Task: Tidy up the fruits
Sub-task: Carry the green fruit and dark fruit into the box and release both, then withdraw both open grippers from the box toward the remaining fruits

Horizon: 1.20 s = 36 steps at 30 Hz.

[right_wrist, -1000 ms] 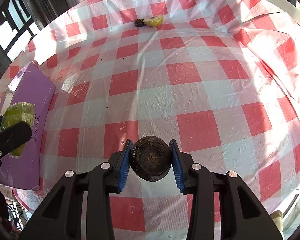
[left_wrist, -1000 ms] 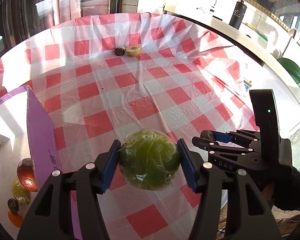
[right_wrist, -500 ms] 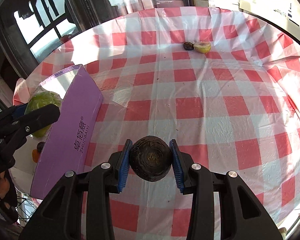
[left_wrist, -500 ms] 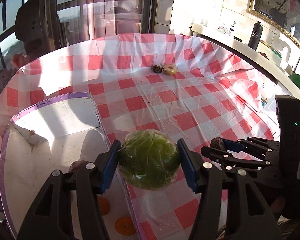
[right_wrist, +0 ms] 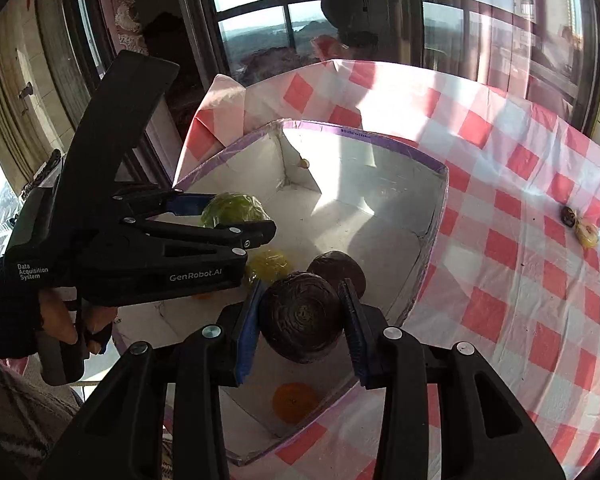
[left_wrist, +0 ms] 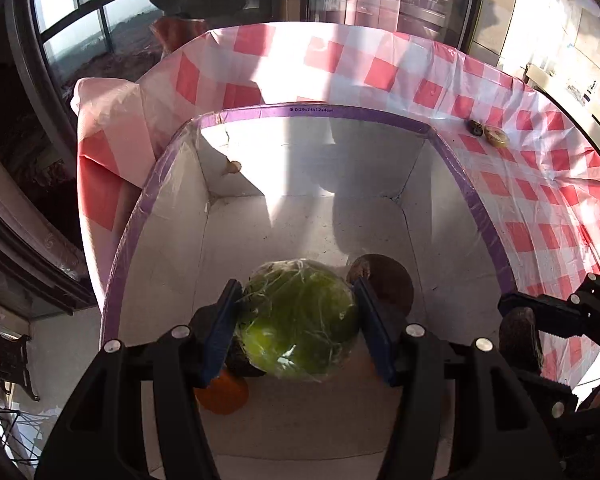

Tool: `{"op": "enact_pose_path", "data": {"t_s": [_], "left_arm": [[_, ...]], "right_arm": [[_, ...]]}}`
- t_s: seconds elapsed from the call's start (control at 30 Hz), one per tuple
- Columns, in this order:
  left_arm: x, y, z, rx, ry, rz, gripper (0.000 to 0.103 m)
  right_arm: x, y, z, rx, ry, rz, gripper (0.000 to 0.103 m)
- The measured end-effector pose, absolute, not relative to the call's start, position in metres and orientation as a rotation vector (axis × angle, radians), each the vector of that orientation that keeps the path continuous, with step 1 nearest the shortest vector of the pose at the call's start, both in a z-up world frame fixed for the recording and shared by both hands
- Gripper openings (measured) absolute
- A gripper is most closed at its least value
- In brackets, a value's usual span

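Both my grippers have swung over the box (left_wrist: 480, 208). Left gripper (left_wrist: 298, 322) clamps a green fruit (left_wrist: 300, 320), right gripper (right_wrist: 300, 316) a dark fruit (right_wrist: 300, 316). Inside lie an orange (right_wrist: 294, 400), a brown fruit (right_wrist: 338, 270) and a yellow one (right_wrist: 270, 266).

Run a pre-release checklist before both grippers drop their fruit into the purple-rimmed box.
1. Left gripper shut on green wrapped fruit: ok.
2. Right gripper shut on dark round fruit: ok.
3. Green wrapped fruit over the box opening: ok.
4. Dark round fruit over the opening: ok, near the box's edge.
5. Landing spots free: not ok, brown fruit, orange fruit below.
6. Drop height safe: cannot tell.
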State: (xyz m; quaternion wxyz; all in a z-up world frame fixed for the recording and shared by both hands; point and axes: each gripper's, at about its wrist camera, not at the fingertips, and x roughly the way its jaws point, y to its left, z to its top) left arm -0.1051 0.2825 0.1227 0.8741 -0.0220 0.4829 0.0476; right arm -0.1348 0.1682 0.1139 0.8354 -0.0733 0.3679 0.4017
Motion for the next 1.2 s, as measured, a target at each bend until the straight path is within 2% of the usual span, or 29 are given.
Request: {"op": "enact_pose_path", "data": {"t_s": [0.17, 0.7, 0.8, 0.83, 0.93, 1.0, 1.1, 1.13, 1.2], "left_arm": [[-0.103, 0.303, 0.113, -0.055, 1.035, 0.149, 0.058], [-0.095, 0.305, 0.096, -0.057, 1.107, 0.145, 0.058], [-0.094, 0.306, 0.097, -0.042, 1.1, 0.149, 0.067], [-0.094, 0.306, 0.098, -0.031, 1.096, 0.154, 0.073], [-0.094, 0.307, 0.098, -0.042, 1.094, 0.158, 0.08], [-0.095, 0.308, 0.098, -0.047, 1.095, 0.165, 0.08], [-0.096, 0.31, 0.098, -0.058, 1.094, 0.174, 0.082], [-0.097, 0.311, 0.098, -0.061, 1.09, 0.18, 0.086], [-0.098, 0.312, 0.099, -0.068, 1.084, 0.189, 0.089]], "right_arm": [[-0.152, 0.202, 0.101, -0.346, 0.782, 0.945, 0.038], [-0.149, 0.212, 0.07, -0.362, 0.901, 0.925, 0.039], [-0.149, 0.214, 0.067, -0.361, 0.914, 0.926, 0.039], [-0.149, 0.213, 0.067, -0.359, 0.915, 0.924, 0.04], [-0.149, 0.213, 0.068, -0.354, 0.91, 0.918, 0.047], [-0.149, 0.211, 0.068, -0.341, 0.909, 0.922, 0.052], [-0.153, 0.213, 0.068, -0.342, 0.903, 0.946, 0.065], [-0.156, 0.214, 0.068, -0.354, 0.897, 0.95, 0.069], [-0.156, 0.213, 0.068, -0.342, 0.894, 0.948, 0.07]]}}
